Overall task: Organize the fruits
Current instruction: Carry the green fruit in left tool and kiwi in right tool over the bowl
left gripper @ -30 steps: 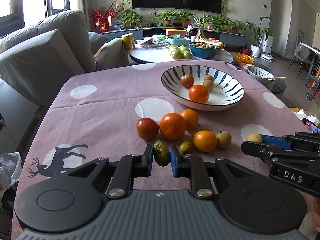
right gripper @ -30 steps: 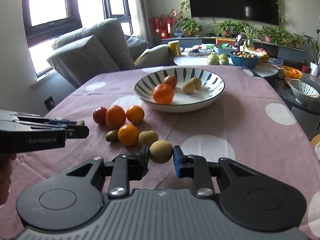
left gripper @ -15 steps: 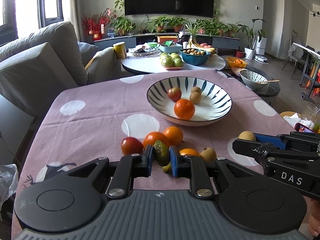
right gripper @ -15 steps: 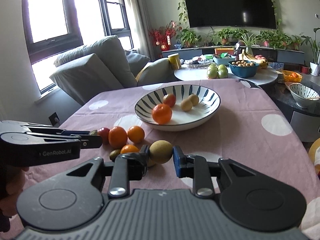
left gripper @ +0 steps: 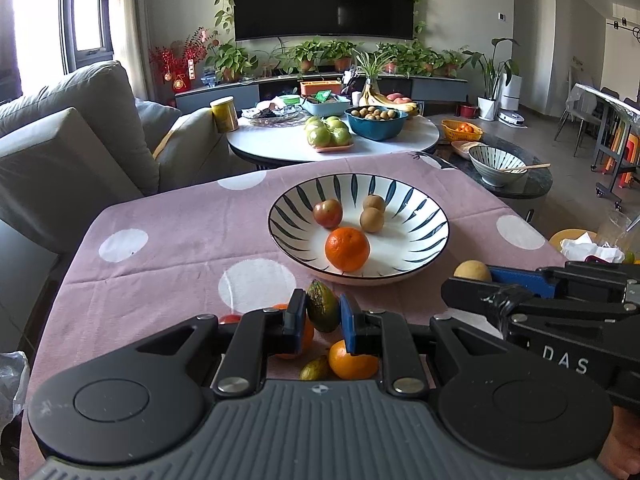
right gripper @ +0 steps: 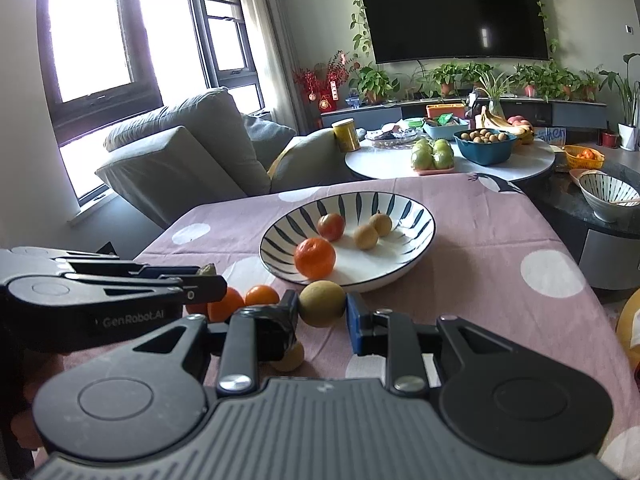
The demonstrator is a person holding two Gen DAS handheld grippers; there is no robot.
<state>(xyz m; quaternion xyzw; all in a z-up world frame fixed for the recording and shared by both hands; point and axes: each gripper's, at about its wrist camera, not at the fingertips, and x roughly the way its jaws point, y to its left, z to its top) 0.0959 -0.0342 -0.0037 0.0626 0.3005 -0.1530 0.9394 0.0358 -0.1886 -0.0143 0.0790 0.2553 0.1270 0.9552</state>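
My left gripper (left gripper: 323, 314) is shut on a dark green avocado (left gripper: 322, 311), held above the loose fruit near the striped bowl (left gripper: 420, 216). My right gripper (right gripper: 322, 314) is shut on a yellow-green round fruit (right gripper: 322, 303), also raised, just short of the bowl's (right gripper: 416, 240) near rim. The bowl holds an orange (left gripper: 346, 249), a red apple (left gripper: 327, 213) and two brown round fruits (left gripper: 371, 219). Oranges (left gripper: 352, 362) and a small green fruit (left gripper: 315, 369) lie on the cloth below the left gripper. The right gripper shows in the left wrist view (left gripper: 472, 276), and the left gripper in the right wrist view (right gripper: 208, 276).
The pink dotted tablecloth (left gripper: 168, 224) covers the table. A grey sofa (left gripper: 72, 140) stands left. A round white table (left gripper: 280, 144) behind holds green apples, a blue bowl and bananas. A second striped bowl (left gripper: 496, 162) sits on a dark side table at right.
Both grippers have risen and moved forward toward the striped bowl, each still holding its fruit. The loose fruits on the cloth now lie below and behind the fingertips.
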